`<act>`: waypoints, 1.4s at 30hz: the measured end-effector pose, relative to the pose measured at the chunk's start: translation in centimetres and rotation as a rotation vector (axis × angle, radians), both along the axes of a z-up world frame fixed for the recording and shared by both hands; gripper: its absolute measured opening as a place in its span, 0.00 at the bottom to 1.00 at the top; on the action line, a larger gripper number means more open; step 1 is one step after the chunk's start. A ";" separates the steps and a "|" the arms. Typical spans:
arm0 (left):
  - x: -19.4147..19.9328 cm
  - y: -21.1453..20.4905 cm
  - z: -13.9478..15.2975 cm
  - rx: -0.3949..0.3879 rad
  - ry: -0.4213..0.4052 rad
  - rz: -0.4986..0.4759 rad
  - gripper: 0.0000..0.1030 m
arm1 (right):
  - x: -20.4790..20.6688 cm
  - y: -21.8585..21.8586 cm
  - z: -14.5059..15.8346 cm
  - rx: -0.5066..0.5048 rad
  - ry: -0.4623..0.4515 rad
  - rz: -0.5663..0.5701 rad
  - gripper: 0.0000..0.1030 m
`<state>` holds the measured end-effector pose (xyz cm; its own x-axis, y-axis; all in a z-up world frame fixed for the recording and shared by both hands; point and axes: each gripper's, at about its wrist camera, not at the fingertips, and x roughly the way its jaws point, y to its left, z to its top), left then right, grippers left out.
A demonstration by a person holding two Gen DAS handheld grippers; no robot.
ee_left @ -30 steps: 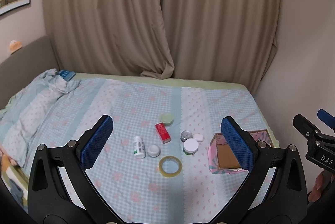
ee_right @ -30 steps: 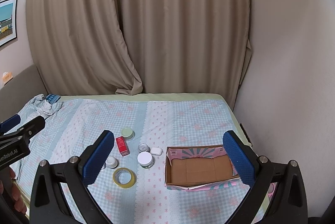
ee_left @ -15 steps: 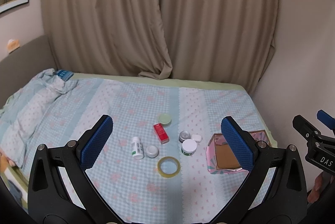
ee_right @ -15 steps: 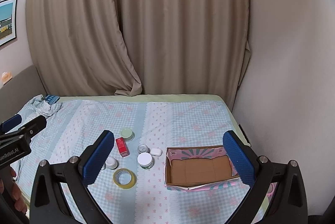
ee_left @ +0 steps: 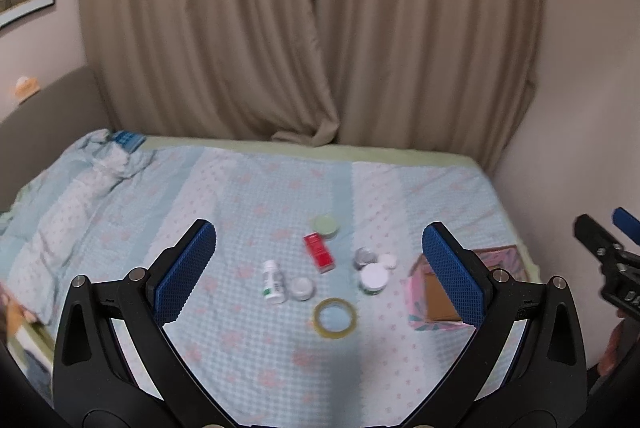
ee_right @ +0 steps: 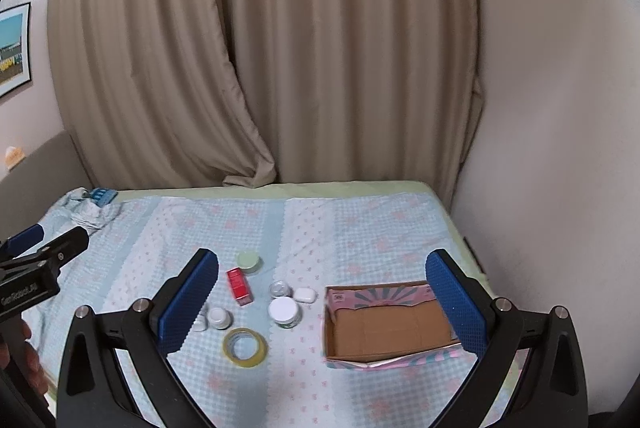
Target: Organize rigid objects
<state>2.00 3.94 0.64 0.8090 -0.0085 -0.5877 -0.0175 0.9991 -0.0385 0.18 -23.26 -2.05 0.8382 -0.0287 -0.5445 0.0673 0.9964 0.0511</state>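
Both grippers hang above the bed with their blue-padded jaws spread wide and nothing between them: the left gripper [ee_left: 319, 268] looks down on the cluster of small items, the right gripper [ee_right: 322, 302] sits further right, over the open cardboard box [ee_right: 384, 328].

The box lies on the blue patterned bedspread [ee_right: 360, 228] with its long axis running left to right, open side up (pink printed flaps around a bare brown floor). Left of it, well apart, are the loose items. The red box [ee_right: 239, 286] lies flat, long axis running away from the camera with a slight lean to the left at its far end. Just beyond it stands a pale green jar [ee_right: 248, 261]. The white bottle [ee_left: 273, 282] lies on its side, cap pointing away; a small white jar [ee_left: 301, 288] touches or nearly touches it, though the blur makes that hard to settle. A tape roll [ee_right: 245, 346] lies flat nearest the camera. A white-lidded jar [ee_right: 283, 311], a small metal tin [ee_right: 279, 288] and a white case [ee_right: 304, 294] sit grouped between the red box and the cardboard box.
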 end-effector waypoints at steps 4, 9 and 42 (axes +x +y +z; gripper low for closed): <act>2.7 3.2 -2.1 0.016 0.066 0.043 0.99 | 1.8 1.1 -1.6 0.013 0.024 0.011 1.00; 7.4 7.8 -7.5 0.000 0.246 0.051 0.99 | 4.5 4.2 -5.7 0.032 0.110 -0.011 1.00; 29.4 10.6 -43.6 -0.055 0.944 0.050 0.94 | 18.2 14.7 -41.8 0.223 0.877 -0.032 1.00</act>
